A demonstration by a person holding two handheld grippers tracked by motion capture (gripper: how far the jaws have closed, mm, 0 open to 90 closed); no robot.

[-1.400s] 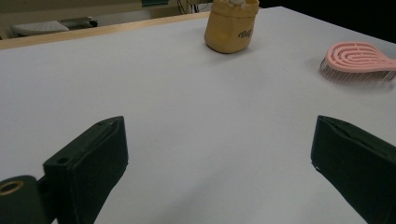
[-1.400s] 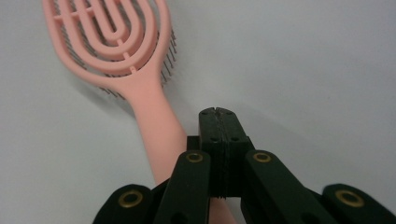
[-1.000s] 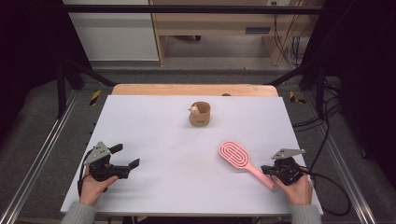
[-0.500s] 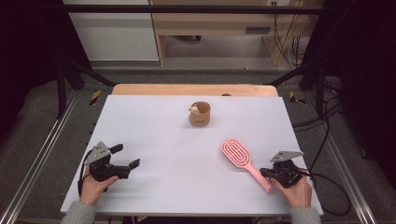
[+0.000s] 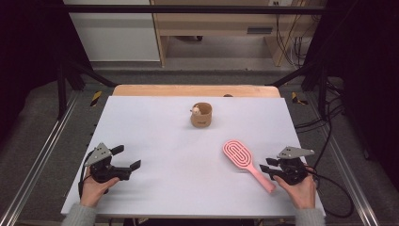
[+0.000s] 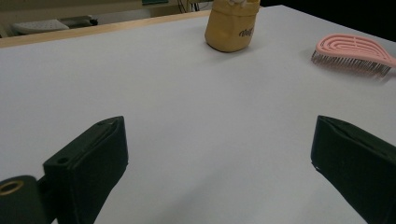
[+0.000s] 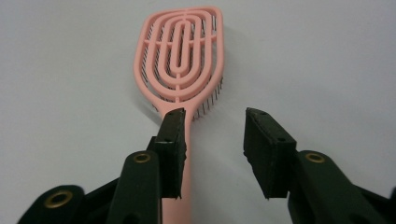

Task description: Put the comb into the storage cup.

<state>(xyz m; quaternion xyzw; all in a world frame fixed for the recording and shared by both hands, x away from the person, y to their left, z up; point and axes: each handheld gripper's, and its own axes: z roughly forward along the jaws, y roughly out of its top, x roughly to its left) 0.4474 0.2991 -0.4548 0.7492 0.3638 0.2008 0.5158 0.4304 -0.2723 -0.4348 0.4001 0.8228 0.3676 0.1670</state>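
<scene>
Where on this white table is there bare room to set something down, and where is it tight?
Widest free patch: the white table between the left gripper, the tan pouch-like cup and the pink plastic hairbrush. The far corners beside the cup are bare too. Tight spot: the near right, where the brush handle lies between the right gripper's just-opened jaws.

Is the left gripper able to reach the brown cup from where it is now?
Probably yes. The left gripper stands open, and only bare white table lies between it and the brown cup. The pink brush lies off to the side.

Bright even light overhead, soft shadows, dark surroundings, slight blur.
</scene>
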